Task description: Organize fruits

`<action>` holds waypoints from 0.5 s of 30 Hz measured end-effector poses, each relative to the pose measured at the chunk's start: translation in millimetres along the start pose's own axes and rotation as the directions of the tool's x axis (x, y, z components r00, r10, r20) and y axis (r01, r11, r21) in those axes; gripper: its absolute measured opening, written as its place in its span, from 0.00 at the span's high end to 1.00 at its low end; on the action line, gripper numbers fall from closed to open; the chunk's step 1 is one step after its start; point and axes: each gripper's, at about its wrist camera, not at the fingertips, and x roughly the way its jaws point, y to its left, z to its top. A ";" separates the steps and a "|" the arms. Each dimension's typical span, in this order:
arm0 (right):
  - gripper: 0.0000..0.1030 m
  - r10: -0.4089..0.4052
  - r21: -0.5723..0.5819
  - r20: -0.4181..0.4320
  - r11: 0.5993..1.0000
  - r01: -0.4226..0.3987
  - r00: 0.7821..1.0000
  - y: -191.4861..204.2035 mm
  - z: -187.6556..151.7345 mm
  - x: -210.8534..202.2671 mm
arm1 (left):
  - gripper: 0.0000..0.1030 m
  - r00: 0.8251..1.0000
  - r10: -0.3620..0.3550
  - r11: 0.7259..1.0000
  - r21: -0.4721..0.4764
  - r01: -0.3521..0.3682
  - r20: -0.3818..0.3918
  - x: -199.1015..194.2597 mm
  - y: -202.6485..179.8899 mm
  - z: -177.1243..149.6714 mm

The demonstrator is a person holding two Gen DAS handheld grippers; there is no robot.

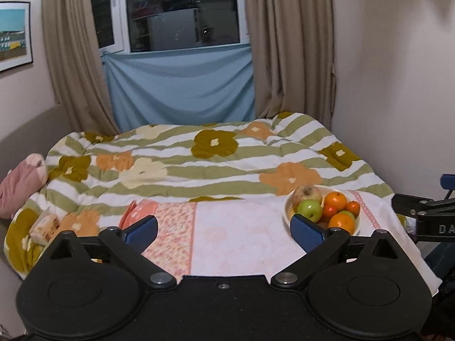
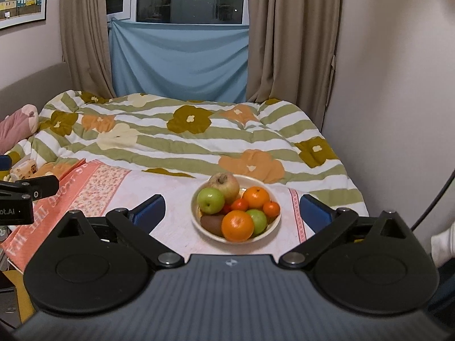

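Right wrist view: the right gripper [image 2: 231,210] is hanging above the near edge of a bed, its blue fingers [image 2: 312,211] standing wide apart with nothing between them. Just beyond them, a cream bowl [image 2: 271,226] is sitting on a pink floral cloth [image 2: 176,199], heaped with fruit: a large orange [image 2: 237,225] at the front, a brown kiwi [image 2: 212,224] beside it, a green apple [image 2: 210,200] and a dull reddish apple [image 2: 224,184] towards the back, and small tangerines [image 2: 271,209] tucked among them. The left gripper [image 1: 224,228] is hovering off to the left, its fingers likewise spread wide and holding nothing, with the bowl showing near its right finger. Behind the cloth, a striped flowered quilt [image 2: 184,142] is covering the bed, a pink cushion [image 2: 17,126] is lying at its left edge, and beige curtains [image 2: 82,37] are framing a window. The fruit is looking round, smooth and likely to roll, firm yet bruisable; each piece is probably best taken across its widest part from above, starting with the topmost ones, while the soft bedding is offering the bowl a shaky footing.
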 end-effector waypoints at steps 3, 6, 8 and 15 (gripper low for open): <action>0.00 -0.002 0.004 -0.010 1.000 0.002 1.000 9.9 -8.9 -6.0 | 0.01 1.000 0.003 1.000 -0.008 -0.004 -0.012 -2.6 8.2 -9.9; 0.00 -0.010 0.004 -0.025 1.000 0.010 1.000 17.1 -13.8 -8.0 | 0.01 1.000 0.012 1.000 -0.009 -0.013 -0.023 -3.1 15.0 -15.7; 0.00 -0.015 0.011 -0.033 1.000 0.015 0.999 19.9 -15.7 -10.0 | 0.01 1.000 0.010 1.000 -0.015 -0.011 -0.029 -3.3 18.4 -16.9; 0.00 -0.023 0.030 -0.032 0.999 0.024 0.999 22.9 -17.4 -13.1 | 0.01 1.000 0.007 1.000 -0.002 -0.007 -0.024 -6.2 25.3 -20.3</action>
